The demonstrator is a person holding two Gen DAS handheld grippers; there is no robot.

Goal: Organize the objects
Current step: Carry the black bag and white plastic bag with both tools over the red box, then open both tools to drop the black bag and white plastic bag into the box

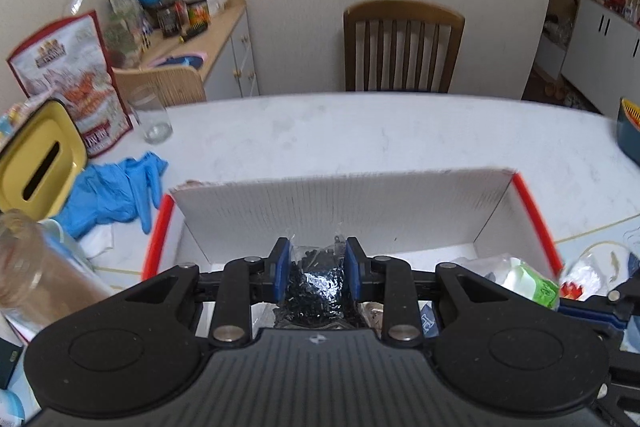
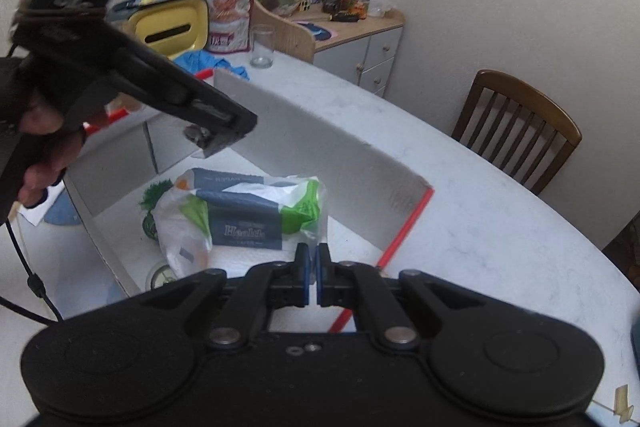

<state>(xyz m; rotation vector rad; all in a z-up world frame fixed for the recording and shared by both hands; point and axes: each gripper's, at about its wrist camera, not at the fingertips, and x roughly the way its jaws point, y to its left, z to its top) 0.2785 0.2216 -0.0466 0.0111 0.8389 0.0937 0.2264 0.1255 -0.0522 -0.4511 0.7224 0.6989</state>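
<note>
My left gripper is shut on a small clear bag of black bits, pinched between its blue pads. It hangs over the near side of an open cardboard box that is white inside with red edges. In the right wrist view a hand holds that left gripper above the box, and the little bag dangles at its tip. A plastic bag of green and blue packets lies on the box floor. My right gripper is shut with nothing in it, over the box's near right corner.
The box sits on a white marble-look table. At the left are a yellow tissue box, blue gloves, an empty glass, a red-and-white pouch and a jar. A wooden chair stands behind the table, and a cluttered cabinet by the wall.
</note>
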